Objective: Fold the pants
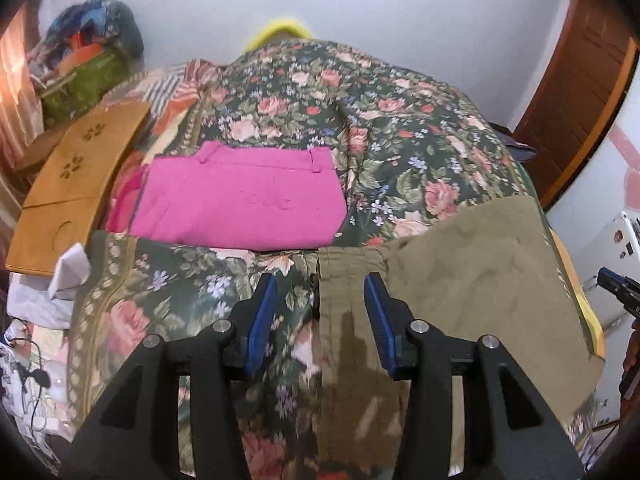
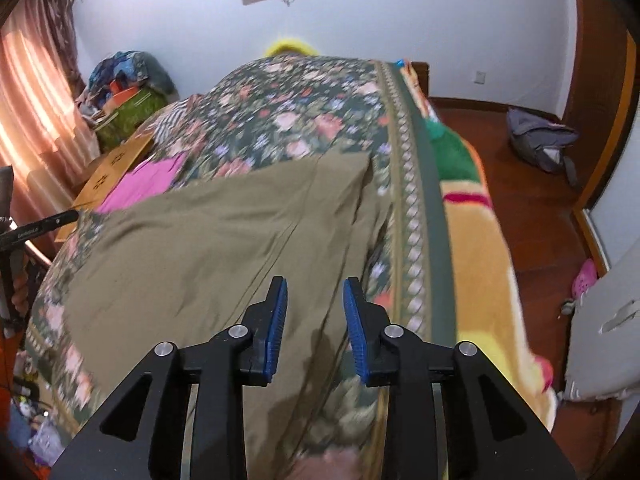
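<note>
Olive-green pants (image 1: 472, 280) lie spread on the floral bedspread (image 1: 360, 120), also shown in the right wrist view (image 2: 208, 240). My left gripper (image 1: 321, 284) is open, its blue pads astride the waistband edge of the olive pants, just above the cloth. My right gripper (image 2: 315, 288) is open and empty above the olive pants near the bed's right side. Its tip also shows at the right edge of the left wrist view (image 1: 616, 284). Folded pink pants (image 1: 240, 204) lie farther back on the bed.
A wooden lap tray (image 1: 76, 184) lies at the bed's left side. Bags and clothes (image 1: 88, 64) pile at the far left corner. White cloth and cables (image 1: 36, 320) lie at the near left. A yellow blanket (image 2: 480, 264) hangs off the right side; a grey bag (image 2: 540, 140) sits on the floor.
</note>
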### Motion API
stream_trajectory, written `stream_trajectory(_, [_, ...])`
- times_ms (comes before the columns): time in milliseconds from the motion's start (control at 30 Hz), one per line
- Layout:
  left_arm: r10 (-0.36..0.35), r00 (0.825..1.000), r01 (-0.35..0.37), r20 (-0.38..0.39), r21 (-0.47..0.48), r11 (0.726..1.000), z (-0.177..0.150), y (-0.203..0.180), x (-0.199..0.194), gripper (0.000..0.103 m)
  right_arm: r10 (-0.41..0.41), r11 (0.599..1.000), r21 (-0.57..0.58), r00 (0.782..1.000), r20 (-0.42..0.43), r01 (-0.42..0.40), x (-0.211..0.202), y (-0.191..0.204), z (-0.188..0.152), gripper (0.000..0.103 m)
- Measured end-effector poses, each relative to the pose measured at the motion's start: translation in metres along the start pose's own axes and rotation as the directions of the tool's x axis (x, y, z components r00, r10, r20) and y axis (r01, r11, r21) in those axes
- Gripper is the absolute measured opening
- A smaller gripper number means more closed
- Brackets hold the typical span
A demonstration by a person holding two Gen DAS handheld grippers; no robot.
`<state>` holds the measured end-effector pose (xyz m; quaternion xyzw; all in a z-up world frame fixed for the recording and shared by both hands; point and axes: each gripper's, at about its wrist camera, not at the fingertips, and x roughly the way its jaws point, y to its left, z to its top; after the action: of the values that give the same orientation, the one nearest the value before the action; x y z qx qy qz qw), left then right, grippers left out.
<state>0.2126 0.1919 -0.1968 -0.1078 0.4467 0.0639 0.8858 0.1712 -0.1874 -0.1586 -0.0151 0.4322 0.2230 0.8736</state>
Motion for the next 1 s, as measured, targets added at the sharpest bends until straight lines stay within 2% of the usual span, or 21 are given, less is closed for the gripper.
stream_trajectory(33, [-0.006, 1.000, 0.006, -0.012, -0.005, 1.000, 0.003, 0.001, 0.007, 0.045, -0.007, 1.000, 0.001, 1.000, 0.004, 0.007, 0.003, -0.004, 0.005, 0.034])
stream_trajectory(167, [-0.024, 0.998, 0.023, -0.066, -0.017, 1.000, 0.013, -0.002, 0.038, 0.046, -0.032, 0.999, 0.001, 0.999, 0.012, 0.032, 0.022, -0.016, 0.026, 0.036])
stream_trajectory(233, [-0.040, 0.995, 0.038, -0.088, -0.015, 0.999, 0.017, -0.006, 0.051, 0.050, -0.036, 0.999, 0.000, 0.999, 0.004, 0.036, 0.035, -0.022, 0.037, 0.040])
stream_trajectory(300, [-0.052, 0.994, 0.051, -0.100, -0.013, 0.999, 0.019, -0.010, 0.060, 0.059, -0.034, 0.999, -0.002, 0.999, -0.002, 0.034, 0.049, -0.024, 0.046, 0.041])
stream_trajectory(500, [-0.075, 0.989, 0.076, -0.126, 0.001, 0.997, 0.020, -0.016, 0.080, 0.059, 0.006, 1.000, -0.012, 0.999, -0.040, -0.007, 0.092, -0.032, 0.070, 0.042])
stream_trajectory(700, [-0.053, 0.990, 0.056, -0.127, 0.022, 0.998, 0.013, -0.017, 0.088, 0.062, 0.071, 0.998, 0.004, 0.993, -0.095, -0.070, 0.138, -0.041, 0.078, 0.042])
stream_trajectory(800, [-0.045, 0.992, 0.047, -0.117, 0.012, 0.999, 0.011, -0.015, 0.089, 0.063, 0.114, 0.993, 0.015, 0.989, -0.090, -0.114, 0.145, -0.042, 0.076, 0.026])
stream_trajectory(900, [-0.035, 0.994, 0.036, -0.107, -0.001, 0.999, 0.010, -0.013, 0.089, 0.063, 0.099, 0.995, -0.024, 0.993, -0.063, -0.101, 0.140, -0.037, 0.075, 0.016])
stream_trajectory(1000, [-0.018, 0.995, 0.017, -0.096, -0.009, 1.000, 0.010, -0.012, 0.090, 0.063, 0.046, 0.996, -0.079, 0.998, -0.031, -0.048, 0.134, -0.027, 0.076, 0.008])
